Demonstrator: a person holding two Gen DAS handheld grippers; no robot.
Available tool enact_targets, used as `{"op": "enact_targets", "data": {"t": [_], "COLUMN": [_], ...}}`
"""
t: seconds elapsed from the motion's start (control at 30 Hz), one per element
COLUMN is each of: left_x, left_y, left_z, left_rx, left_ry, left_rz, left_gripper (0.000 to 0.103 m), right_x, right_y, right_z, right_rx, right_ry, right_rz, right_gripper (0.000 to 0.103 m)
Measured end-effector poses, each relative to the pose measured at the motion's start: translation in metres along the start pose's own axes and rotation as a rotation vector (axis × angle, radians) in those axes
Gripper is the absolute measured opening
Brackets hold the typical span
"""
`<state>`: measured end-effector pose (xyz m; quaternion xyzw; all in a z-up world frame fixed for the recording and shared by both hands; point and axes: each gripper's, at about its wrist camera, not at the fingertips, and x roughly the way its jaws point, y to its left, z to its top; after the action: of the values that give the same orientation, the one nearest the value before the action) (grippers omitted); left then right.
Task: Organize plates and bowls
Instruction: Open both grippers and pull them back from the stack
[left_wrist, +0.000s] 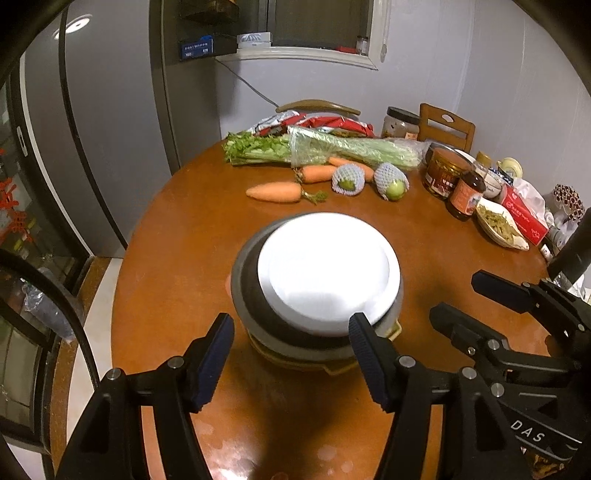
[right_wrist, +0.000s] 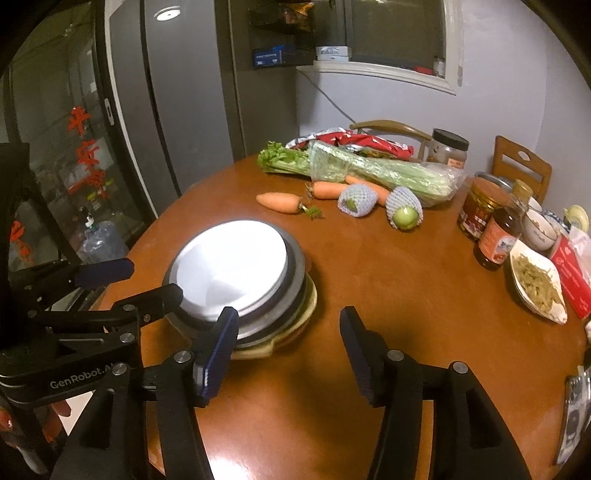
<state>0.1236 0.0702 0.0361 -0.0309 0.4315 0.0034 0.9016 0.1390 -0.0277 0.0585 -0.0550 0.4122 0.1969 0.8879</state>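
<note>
Sitting at the near middle of the round wooden table was the stack: a white plate on top, a grey bowl beneath it, and a yellowish dish at the bottom, its rim peeking out on the near side. And the left gripper hovered right in front of that stack, its jaws spread apart with nothing between them. Its right finger crossed the near rim of the plate in the left wrist view, though whether it touched could not be told. The right gripper stood beside the stack, jaws likewise released and bare, only tabletop showing in the gap. Its left finger overlapped the near edge of the grey bowl in its own view; contact was not clear.

Farther back lay celery in a plastic sleeve, three carrots and two fruits in foam netting. Along the right edge stood jars, a sauce bottle and a white dish of food.
</note>
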Motion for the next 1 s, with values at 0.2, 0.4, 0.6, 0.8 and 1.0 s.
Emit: {"op": "enact_targets", "data": {"t": [0.2, 0.4, 0.6, 0.8, 1.0], "left_x": [-0.003, -0.014, -0.02, -0.028, -0.037], "left_y": [-0.006, -0.01, -0.012, -0.012, -0.012], "left_z": [-0.02, -0.039, -0.057, -0.07, -0.082], "left_rx": [0.013, 0.024, 0.052, 0.07, 0.072], "left_ry": [0.002, -0.017, -0.022, -0.033, -0.048], "left_rz": [-0.003, -0.026, -0.033, -0.025, -0.024], "left_gripper": [0.064, 0.064, 0.064, 0.064, 0.064], "right_x": [-0.007, -0.02, -0.033, -0.041, -0.054], "right_y": [0.001, 0.002, 0.009, 0.017, 0.024], "right_z": [-0.021, -0.042, -0.061, -0.076, -0.087], "right_rx": [0.01, 0.036, 0.052, 0.064, 0.055], "right_ry": [0.005, -0.013, -0.033, -0.049, -0.062], "right_rz": [-0.023, -0.041, -0.068, -0.073, -0.087], "right_gripper": [0.06, 0.06, 0.06, 0.06, 0.06]}}
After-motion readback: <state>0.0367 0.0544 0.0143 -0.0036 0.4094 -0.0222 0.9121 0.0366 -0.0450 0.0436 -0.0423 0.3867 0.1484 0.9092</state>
